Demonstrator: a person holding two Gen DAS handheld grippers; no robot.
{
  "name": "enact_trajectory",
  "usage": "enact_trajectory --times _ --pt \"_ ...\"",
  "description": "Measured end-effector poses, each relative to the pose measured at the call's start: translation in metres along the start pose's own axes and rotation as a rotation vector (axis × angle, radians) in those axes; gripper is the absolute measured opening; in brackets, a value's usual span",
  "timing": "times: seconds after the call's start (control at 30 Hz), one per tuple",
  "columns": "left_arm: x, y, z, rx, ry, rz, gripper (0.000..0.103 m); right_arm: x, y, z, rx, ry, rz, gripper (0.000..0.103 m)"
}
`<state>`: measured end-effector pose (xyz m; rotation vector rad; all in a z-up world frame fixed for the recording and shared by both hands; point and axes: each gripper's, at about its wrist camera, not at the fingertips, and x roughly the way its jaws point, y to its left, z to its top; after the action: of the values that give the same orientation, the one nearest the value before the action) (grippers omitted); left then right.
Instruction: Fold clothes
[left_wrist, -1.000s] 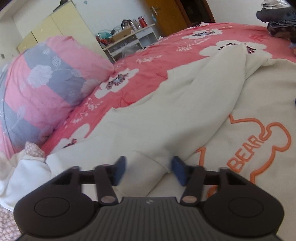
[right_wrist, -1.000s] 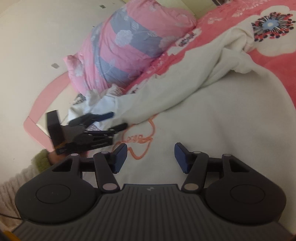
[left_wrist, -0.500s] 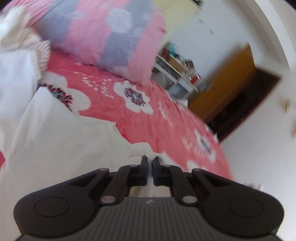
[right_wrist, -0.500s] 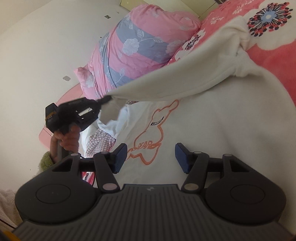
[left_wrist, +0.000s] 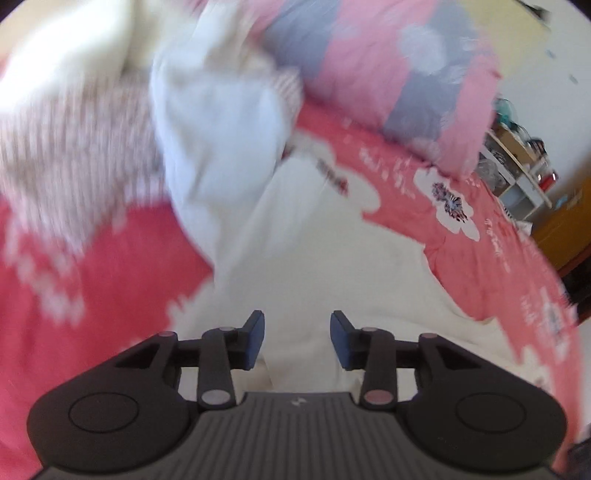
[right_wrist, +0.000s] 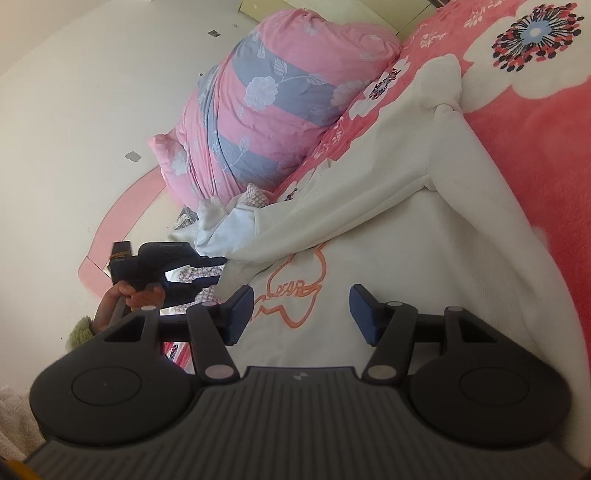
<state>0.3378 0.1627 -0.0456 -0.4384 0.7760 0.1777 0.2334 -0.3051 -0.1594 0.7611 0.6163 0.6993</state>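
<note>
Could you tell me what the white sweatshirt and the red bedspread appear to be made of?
White sweatshirt: probably thick cotton fleece, matte, judging by its soft rounded folds and a stitched-looking orange bear outline. Red bedspread: seemingly plush, fuzzy fabric; its nap looks velvety around the printed white flowers. Neither can be confirmed by sight.

A pink and grey flowered pillow (right_wrist: 280, 107) is lying at the head of the bed, resting on the red bedspread (right_wrist: 546, 155) with big white flowers. The same pillow (left_wrist: 399, 70) is showing blurred in the left wrist view, and the bedspread (left_wrist: 461, 236) is running under it. A white wall (right_wrist: 92, 92) is standing behind the pillow, with a curved pink band (right_wrist: 122, 206) painted low on it. At the right edge of the left wrist view, a white shelf (left_wrist: 517, 173) with small things on it is standing beside an orange-brown door (left_wrist: 561, 229).
</note>
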Motion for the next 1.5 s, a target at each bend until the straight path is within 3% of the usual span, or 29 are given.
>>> enact_trajectory --times 0.07,0.17,0.3,0.4,0.57,0.67,0.87,0.97,1.03,1.1,1.27,1.47,1.5 --pt "-0.013 -0.031 -0.002 0.139 -0.062 -0.019 0.043 0.001 0.0 0.0 -0.005 0.003 -0.005 0.058" --pt "-0.023 -0.098 -0.009 0.372 -0.11 -0.111 0.053 0.001 0.001 0.0 -0.015 0.009 -0.013 0.058" --pt "-0.008 -0.21 -0.033 0.676 -0.057 -0.27 0.073 0.002 0.003 -0.001 -0.031 0.016 -0.024 0.059" --pt "0.031 -0.293 -0.055 0.829 0.06 -0.369 0.075 0.002 0.004 -0.002 -0.037 0.017 -0.027 0.059" --pt "0.098 -0.389 -0.09 1.005 0.171 -0.34 0.074 0.002 0.003 -0.003 -0.037 0.014 -0.024 0.059" --pt "0.129 -0.415 -0.104 1.037 0.229 -0.301 0.063 0.002 0.003 -0.003 -0.038 0.014 -0.023 0.059" --pt "0.168 -0.43 -0.111 1.057 0.269 -0.199 0.058 0.002 0.0 -0.004 -0.034 0.009 -0.015 0.06" --pt "0.175 -0.427 -0.108 1.029 0.306 -0.208 0.045 0.002 -0.001 -0.004 -0.03 0.006 -0.012 0.06" --pt "0.176 -0.423 -0.103 0.983 0.317 -0.228 0.019 0.002 -0.002 -0.005 -0.03 0.005 -0.012 0.06" --pt "0.174 -0.416 -0.093 0.877 0.328 -0.278 0.009 0.004 0.001 -0.007 -0.032 0.005 -0.013 0.06" --pt "0.171 -0.381 -0.057 0.519 0.252 -0.446 0.008 0.005 0.004 -0.008 -0.033 0.004 -0.013 0.06" --pt "0.201 -0.35 -0.045 0.234 0.233 -0.554 0.007 0.005 0.005 -0.01 -0.033 0.002 -0.011 0.06" --pt "0.208 -0.345 -0.043 0.183 0.227 -0.563 0.001 0.005 0.005 -0.01 -0.032 0.001 -0.01 0.06"
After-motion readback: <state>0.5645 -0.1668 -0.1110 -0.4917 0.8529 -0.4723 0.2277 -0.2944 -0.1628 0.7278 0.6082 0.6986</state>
